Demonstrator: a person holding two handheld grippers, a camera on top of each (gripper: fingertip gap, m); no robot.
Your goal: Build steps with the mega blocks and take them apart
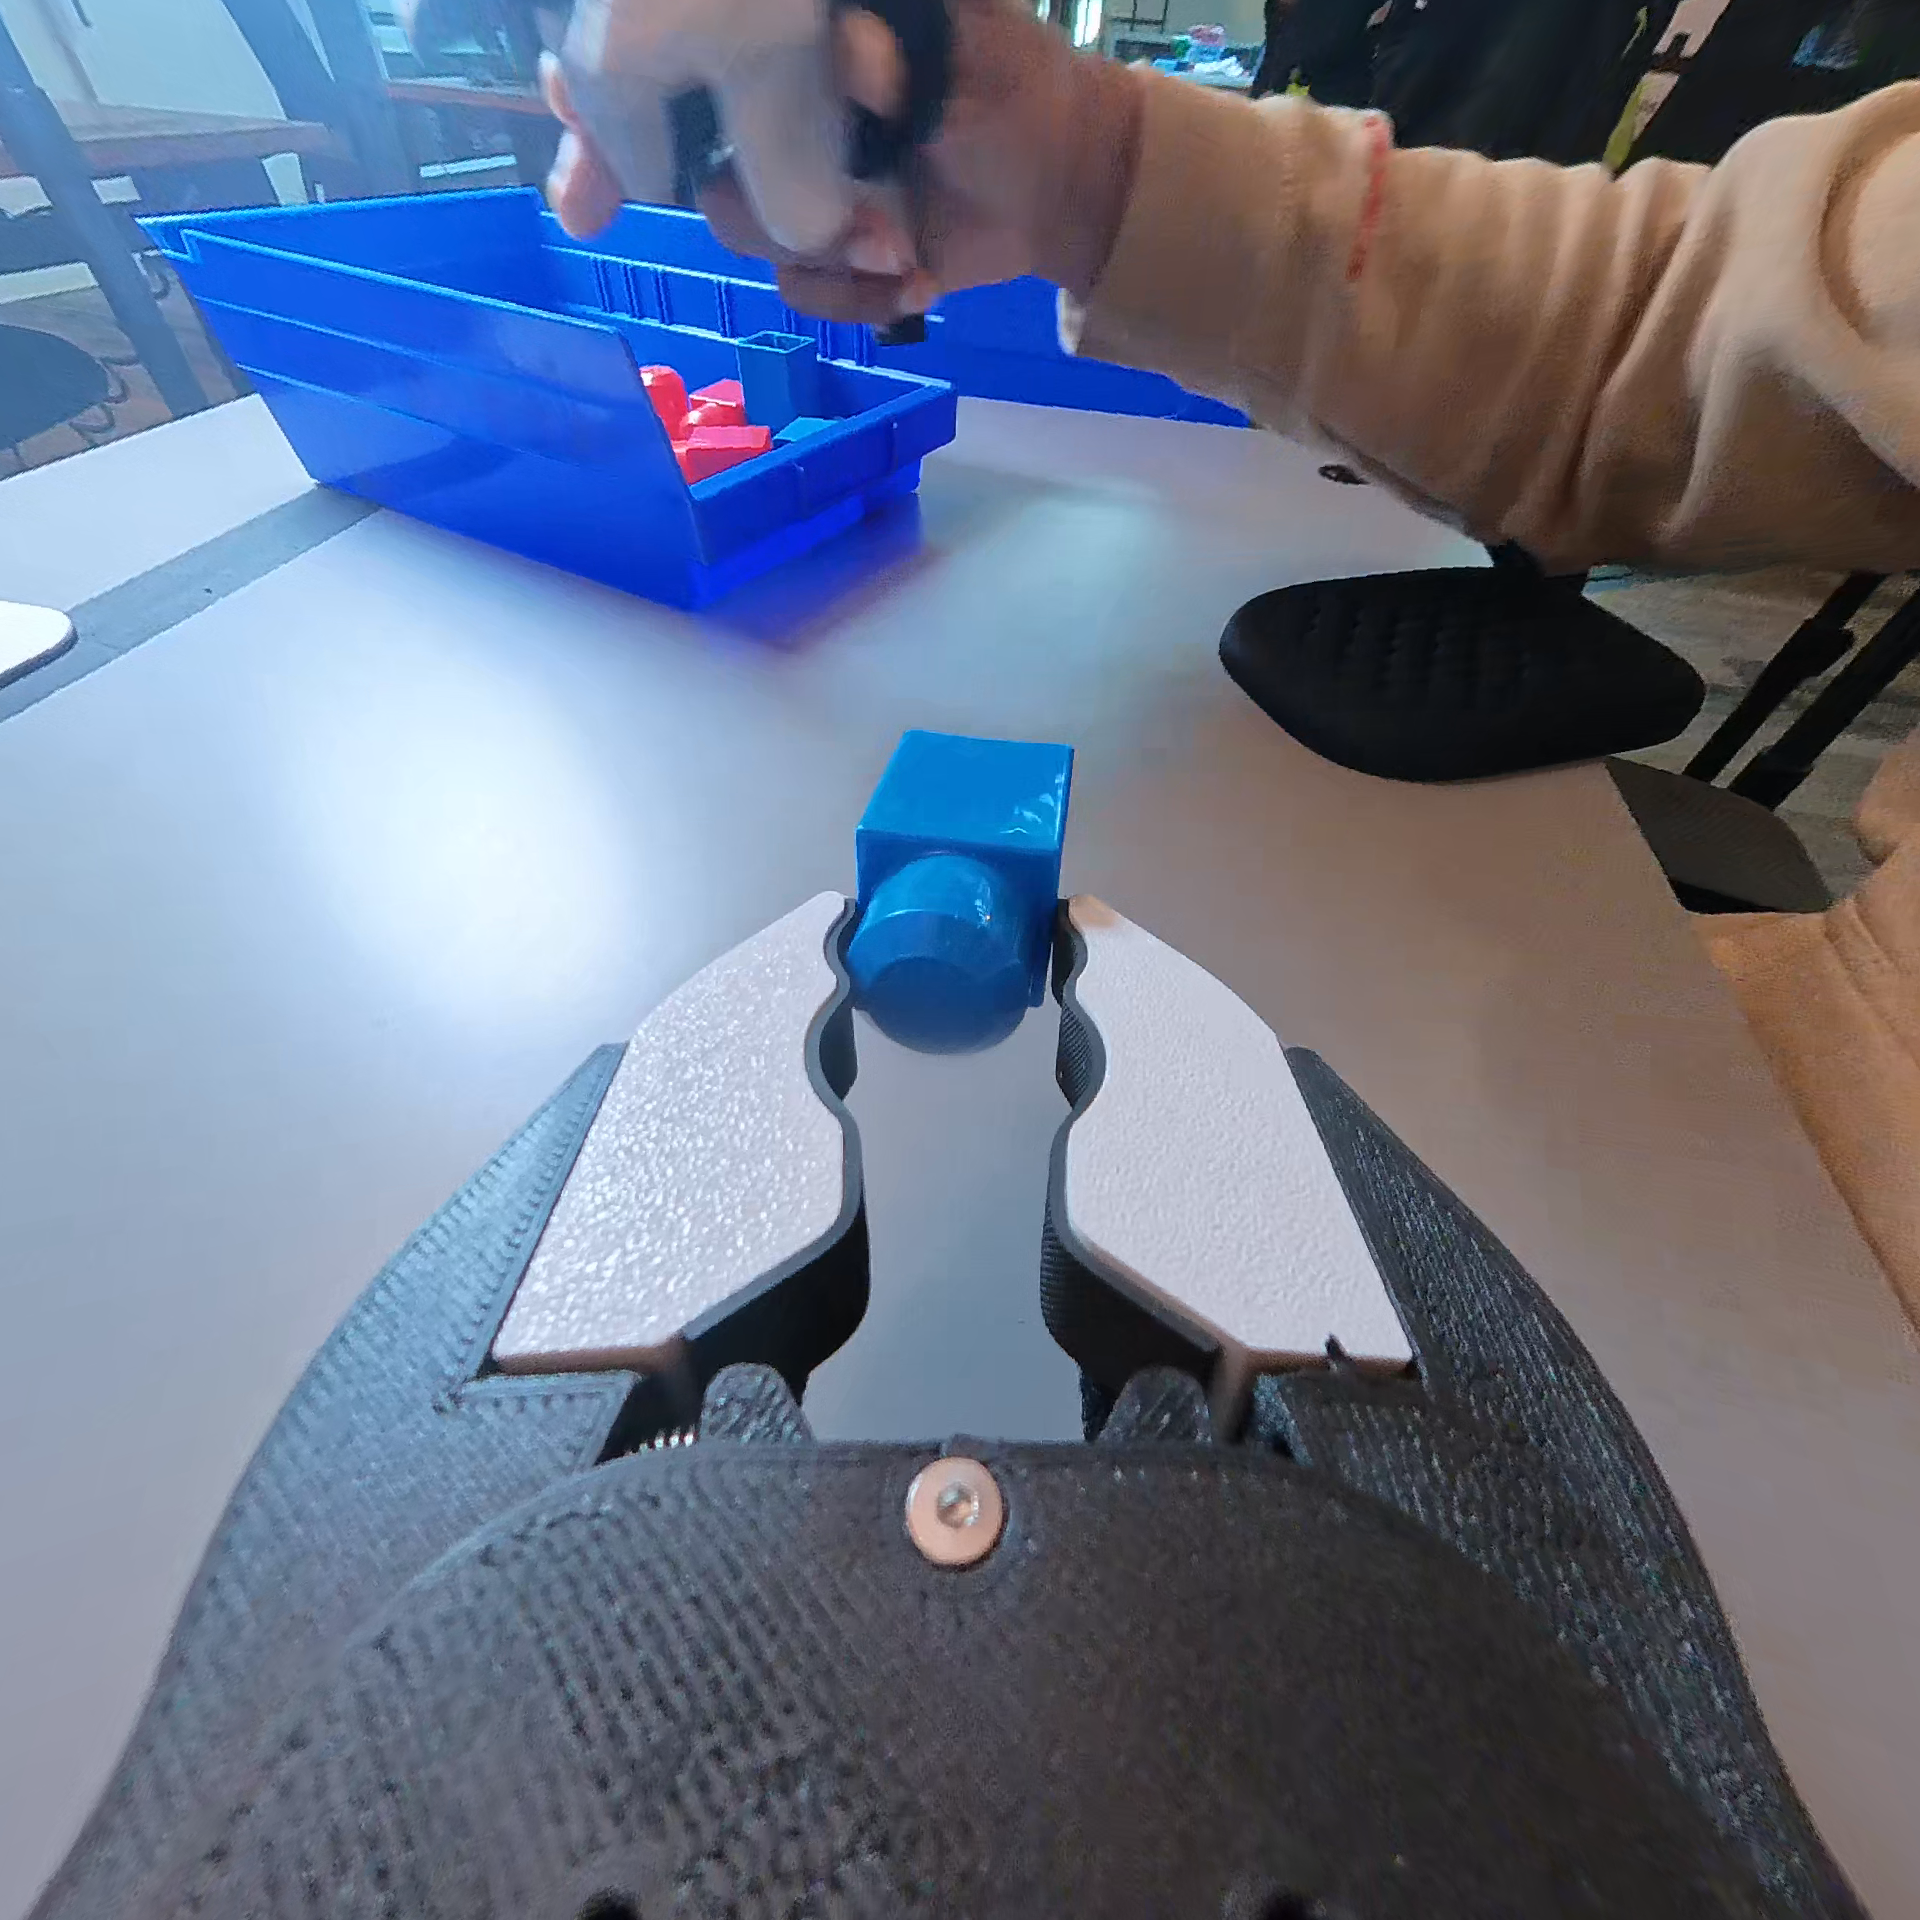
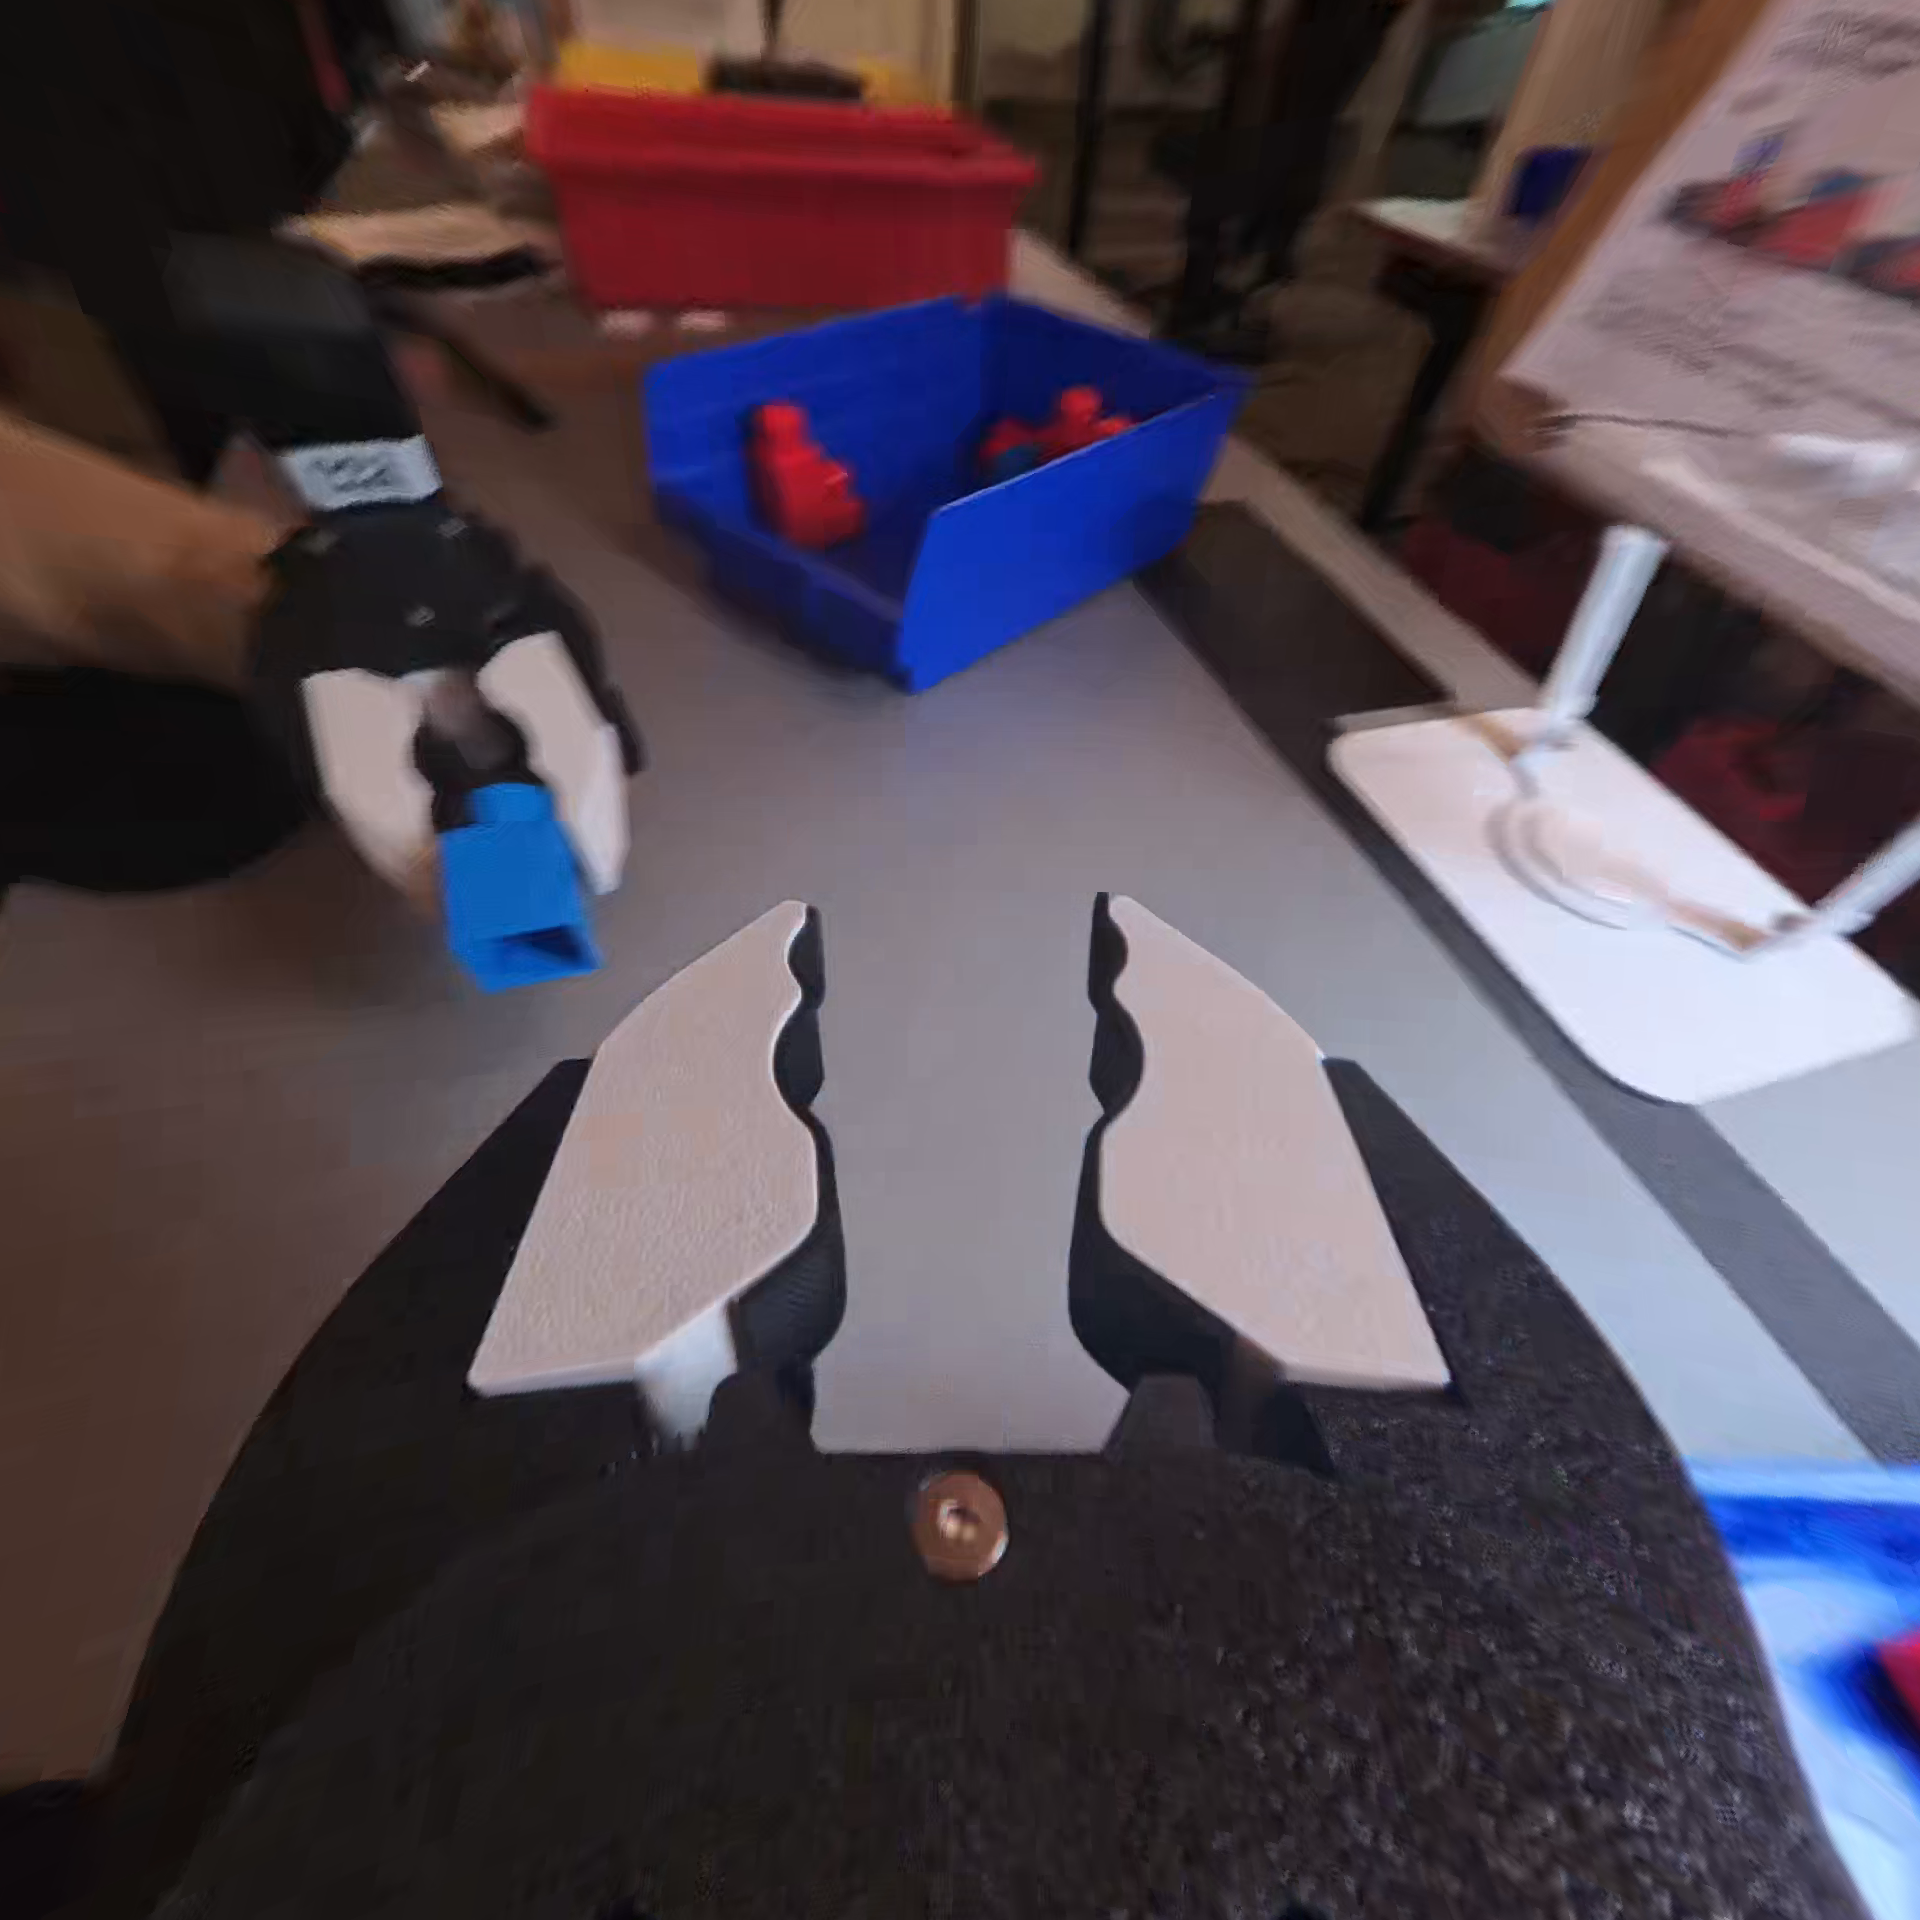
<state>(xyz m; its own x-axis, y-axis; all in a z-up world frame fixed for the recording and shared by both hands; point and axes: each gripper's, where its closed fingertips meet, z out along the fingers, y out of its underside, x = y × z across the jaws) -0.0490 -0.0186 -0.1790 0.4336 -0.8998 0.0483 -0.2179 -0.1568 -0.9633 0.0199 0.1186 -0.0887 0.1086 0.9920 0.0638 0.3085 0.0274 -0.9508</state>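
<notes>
Left wrist view shows your left tongs [image 1: 951, 935] pinching the single-stud blue plastic block [image 1: 961, 883] above the grey bench [image 1: 416, 883], stud rearward and socket forward for stacking, while your right tongs [image 2: 951, 935] gape empty.

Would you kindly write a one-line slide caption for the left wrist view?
Left gripper shut on a blue block above the grey table, blue bin of blocks behind.

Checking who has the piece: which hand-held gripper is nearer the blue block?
Left. The left hand-held gripper is shut on the blue block; the right hand-held gripper is open and empty, apart from it.
</notes>
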